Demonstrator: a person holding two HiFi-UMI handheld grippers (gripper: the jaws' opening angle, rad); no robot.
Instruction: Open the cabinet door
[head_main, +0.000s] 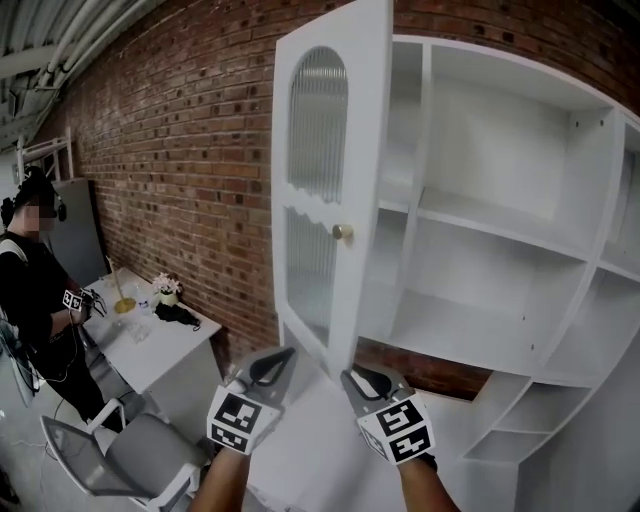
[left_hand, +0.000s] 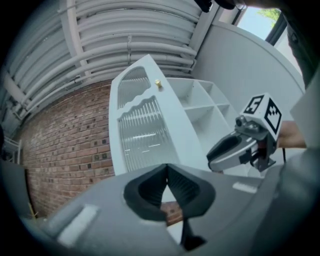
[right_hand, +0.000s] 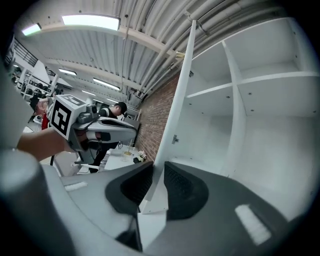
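Observation:
The white cabinet (head_main: 500, 250) stands against the brick wall, and its glass-paned door (head_main: 315, 200) with a brass knob (head_main: 342, 232) is swung out towards me. My right gripper (head_main: 348, 376) is at the door's bottom corner. In the right gripper view the door's lower edge (right_hand: 175, 115) runs between the jaws of my right gripper (right_hand: 156, 170), with both pads against it. My left gripper (head_main: 288, 353) hovers just left of the door's lower edge, touching nothing. In the left gripper view my left gripper (left_hand: 166, 167) has its pads meeting, empty, with the door (left_hand: 145, 130) beyond.
A white desk (head_main: 150, 345) to the left carries a small flower pot (head_main: 167, 287) and a black item (head_main: 178, 314). A grey chair (head_main: 140, 455) stands in front of the desk. A person (head_main: 30, 290) stands at the far left. The cabinet shelves (head_main: 470, 330) hold nothing.

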